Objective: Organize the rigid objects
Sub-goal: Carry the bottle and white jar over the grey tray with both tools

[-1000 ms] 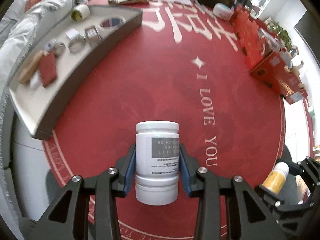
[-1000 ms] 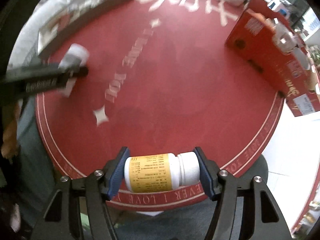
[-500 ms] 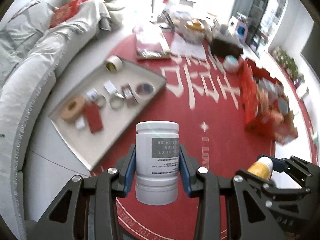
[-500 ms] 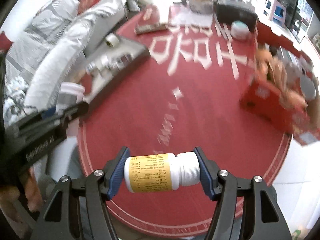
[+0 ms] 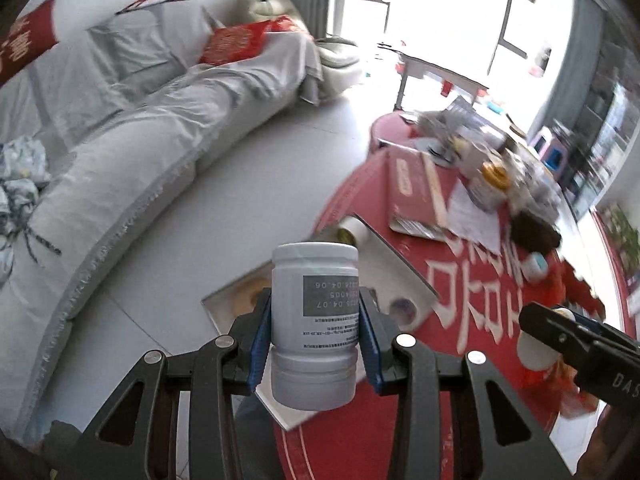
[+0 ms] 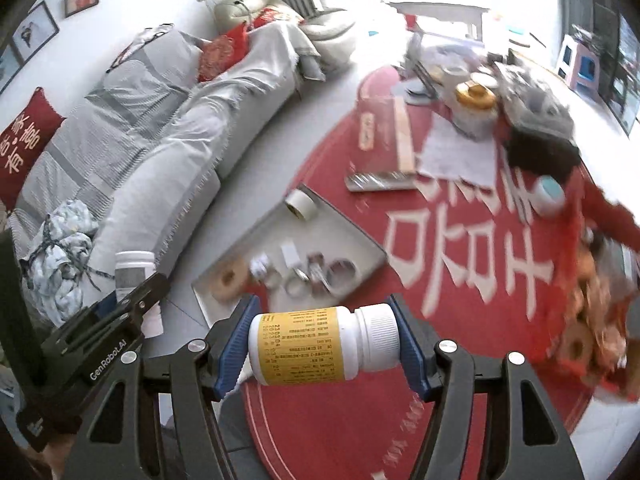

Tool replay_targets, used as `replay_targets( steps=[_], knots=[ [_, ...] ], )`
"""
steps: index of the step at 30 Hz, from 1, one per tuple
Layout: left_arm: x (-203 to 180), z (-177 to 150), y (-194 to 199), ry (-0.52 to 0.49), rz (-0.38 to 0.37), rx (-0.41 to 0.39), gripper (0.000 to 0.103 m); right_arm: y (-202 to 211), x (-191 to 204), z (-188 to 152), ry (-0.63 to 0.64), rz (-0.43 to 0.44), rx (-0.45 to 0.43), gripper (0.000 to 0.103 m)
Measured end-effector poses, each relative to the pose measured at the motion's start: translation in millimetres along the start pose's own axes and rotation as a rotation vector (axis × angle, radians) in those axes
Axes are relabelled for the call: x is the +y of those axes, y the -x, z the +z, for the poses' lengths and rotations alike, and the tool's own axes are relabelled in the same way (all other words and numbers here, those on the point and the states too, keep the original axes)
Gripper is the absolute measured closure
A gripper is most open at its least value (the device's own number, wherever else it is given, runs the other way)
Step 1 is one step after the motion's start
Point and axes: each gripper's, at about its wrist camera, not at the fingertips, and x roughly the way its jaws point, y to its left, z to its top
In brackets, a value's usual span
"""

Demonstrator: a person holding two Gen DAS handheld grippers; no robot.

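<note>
My left gripper (image 5: 314,346) is shut on a white jar (image 5: 315,320) with a grey label, held upright between the blue pads. My right gripper (image 6: 324,350) is shut on a white bottle (image 6: 320,350) with a yellow label, which lies sideways with its cap to the right. Both are high above the red round rug (image 6: 460,320). Below lies a grey tray (image 6: 352,236) with tape rolls and metal rings on it. In the right wrist view the left gripper (image 6: 120,320) and its jar (image 6: 134,268) show at the left; the right gripper (image 5: 580,340) shows at the right edge of the left wrist view.
A long grey sofa (image 6: 140,140) with red cushions runs along the left. The far part of the rug holds a red flat box (image 6: 384,136), papers, a gold-lidded jar (image 6: 476,100) and a black bag (image 6: 540,148). Red boxes (image 6: 592,320) stand at the right.
Both grippers have risen and tipped up with their bottles still held. The views now take in the sofa, the floor and the far clutter instead of only the rug.
</note>
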Motion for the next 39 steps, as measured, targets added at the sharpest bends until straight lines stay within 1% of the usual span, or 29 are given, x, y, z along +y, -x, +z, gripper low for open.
replay_targets(
  steps=[3, 7, 9, 11, 17, 21, 27, 39],
  knots=[
    [7, 6, -16, 0.02, 0.033, -0.001, 0.061, -18, 15, 16, 0.023, -0.002, -0.001, 0.037],
    [9, 3, -54, 0.034, 0.059, 0.049, 0.061, -53, 27, 26, 0.037, -0.011, 0.021, 0.037],
    [7, -3, -76, 0.035, 0.076, 0.083, 0.061, -73, 30, 26, 0.034, -0.014, 0.048, 0.037],
    [6, -11, -94, 0.039, 0.086, 0.122, 0.061, -95, 32, 23, 0.049, -0.051, 0.071, 0.037],
    [4, -23, -131, 0.05, 0.102, 0.189, 0.061, -132, 25, 15, 0.033, -0.074, 0.135, 0.037],
    [5, -25, -142, 0.06, 0.107, 0.207, 0.061, -143, 20, 13, 0.03, -0.085, 0.158, 0.037],
    [4, -24, -146, 0.049, 0.106, 0.206, 0.061, -151, 16, 15, 0.03, -0.095, 0.173, 0.037],
    [7, -22, -172, 0.036, 0.122, 0.237, 0.061, -186, 26, 25, 0.058, -0.069, 0.192, 0.037]
  ],
)
